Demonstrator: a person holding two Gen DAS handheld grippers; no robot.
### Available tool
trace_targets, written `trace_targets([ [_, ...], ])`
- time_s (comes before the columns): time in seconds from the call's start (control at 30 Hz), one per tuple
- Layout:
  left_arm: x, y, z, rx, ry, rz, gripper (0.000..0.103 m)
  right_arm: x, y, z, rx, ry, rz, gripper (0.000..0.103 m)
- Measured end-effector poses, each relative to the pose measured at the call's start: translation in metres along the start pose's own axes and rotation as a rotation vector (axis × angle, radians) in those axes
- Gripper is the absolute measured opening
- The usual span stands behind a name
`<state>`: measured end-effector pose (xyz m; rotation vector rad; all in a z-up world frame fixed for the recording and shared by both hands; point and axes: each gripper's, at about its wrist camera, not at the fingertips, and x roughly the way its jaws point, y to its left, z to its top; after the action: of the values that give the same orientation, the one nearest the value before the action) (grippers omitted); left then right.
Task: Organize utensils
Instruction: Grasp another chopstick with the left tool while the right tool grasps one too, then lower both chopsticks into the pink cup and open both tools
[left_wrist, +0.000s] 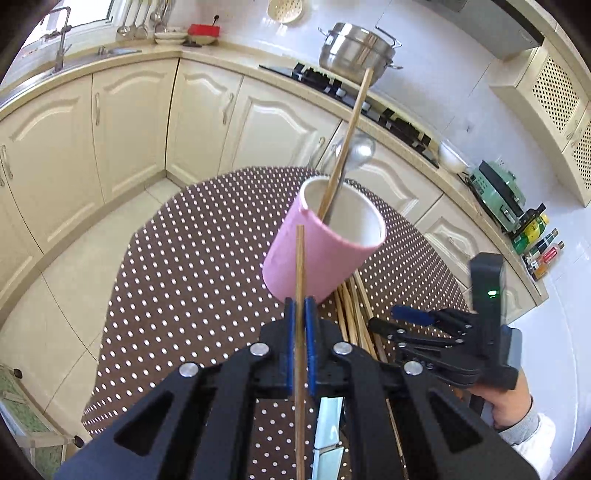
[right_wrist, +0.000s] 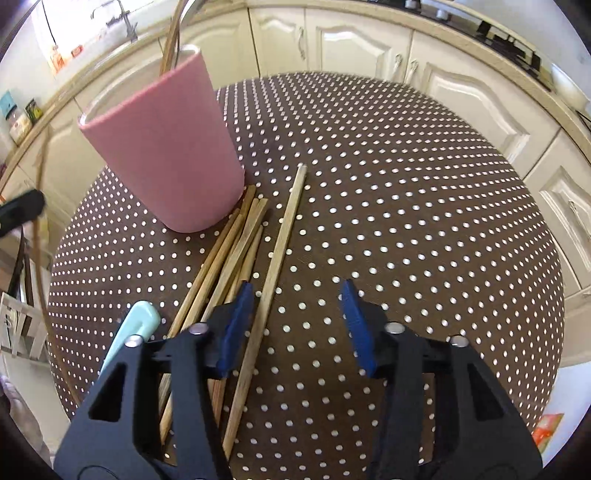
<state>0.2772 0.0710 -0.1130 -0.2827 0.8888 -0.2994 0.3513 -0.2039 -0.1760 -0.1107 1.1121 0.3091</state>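
Where the round table (left_wrist: 177, 258) filled both views under its brown cloth with white dots, stood ringed by cream cupboards (left_wrist: 122, 122). On it, a pink cup (left_wrist: 321, 247), upright, with one chopstick (left_wrist: 349, 136) and a metal spoon (left_wrist: 360, 151) leaning out of its white inside. Just beside the cup's base, a loose bundle of chopsticks (right_wrist: 225, 254), some ends touching the cup; a little apart to the bundle's right, a single pale chopstick (right_wrist: 275, 273). Near the bundle's lower end, a pale blue handle (right_wrist: 136, 325), partly hidden behind the tool.

Left gripper (left_wrist: 300, 310): jaws together, clamped on one chopstick (left_wrist: 300, 258), whose upper end rose in front of the cup's pink wall and whose lower end ran back between the arms.

Right gripper (right_wrist: 297, 328): held by a hand (left_wrist: 513, 406) in a white sleeve, blue pads apart, nothing pressed between them. Single pale chopstick just inside the left pad; bundle behind and outside that pad; bare cloth under the rest of the gap.
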Motion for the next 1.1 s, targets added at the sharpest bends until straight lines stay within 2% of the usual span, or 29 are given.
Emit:
trace_targets([
  [0.13, -0.005, -0.003, 0.006, 0.003, -0.015, -0.009, 0.005, 0.003, 0.001, 0.006, -0.011, 0.010, -0.006, 0.009],
  [0.17, -0.006, -0.004, 0.007, 0.004, -0.018, -0.012, 0.005, 0.003, 0.000, 0.006, -0.009, 0.006, -0.003, 0.006],
  [0.4, -0.024, -0.015, 0.011, 0.038, -0.076, -0.052, 0.005, -0.025, -0.023, -0.006, 0.068, -0.144, 0.070, 0.006],
  [0.7, -0.058, -0.041, 0.019, 0.078, -0.191, -0.121, 0.004, -0.111, -0.037, -0.008, 0.106, -0.498, 0.231, 0.006],
  [0.97, -0.086, -0.066, 0.032, 0.130, -0.327, -0.131, 0.004, -0.158, -0.015, 0.007, 0.065, -0.770, 0.299, 0.006],
  [1.1, -0.104, -0.079, 0.042, 0.151, -0.439, -0.099, 0.004, -0.163, -0.001, 0.024, 0.053, -0.872, 0.318, 0.006],
])
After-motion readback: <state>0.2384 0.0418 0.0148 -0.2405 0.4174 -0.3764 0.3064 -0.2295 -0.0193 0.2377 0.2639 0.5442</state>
